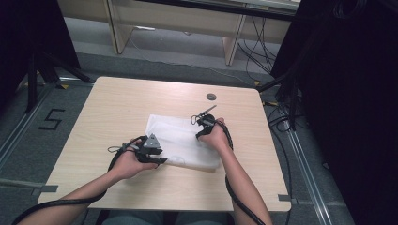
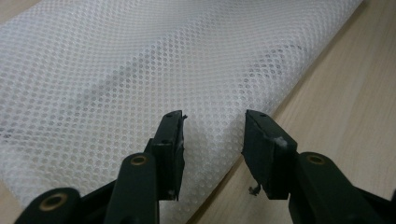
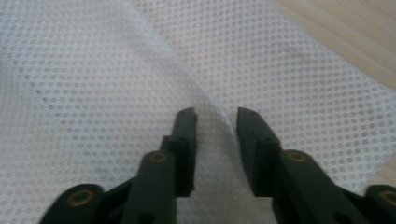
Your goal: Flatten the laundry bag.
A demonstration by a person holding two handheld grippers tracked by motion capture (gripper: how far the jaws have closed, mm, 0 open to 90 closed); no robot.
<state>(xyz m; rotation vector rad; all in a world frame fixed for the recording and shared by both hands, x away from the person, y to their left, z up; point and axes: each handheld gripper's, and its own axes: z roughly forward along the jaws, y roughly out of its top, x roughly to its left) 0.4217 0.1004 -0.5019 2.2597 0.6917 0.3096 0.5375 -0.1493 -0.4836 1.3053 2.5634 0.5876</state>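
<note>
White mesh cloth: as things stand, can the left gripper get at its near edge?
Probably yes. The left gripper sits right at the white mesh cloth edge, jaws apart astride it, with nothing between on the table.

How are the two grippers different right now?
The left gripper sits at the mesh cloth's near edge; the right gripper is farther back, over a fold in the cloth. The left's fingers gape wider than the right's fingers. Both are black and point at the cloth.

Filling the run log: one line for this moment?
scene: white mesh cloth on table | left gripper: open over cloth edge | right gripper: jaws astride a fold
</note>
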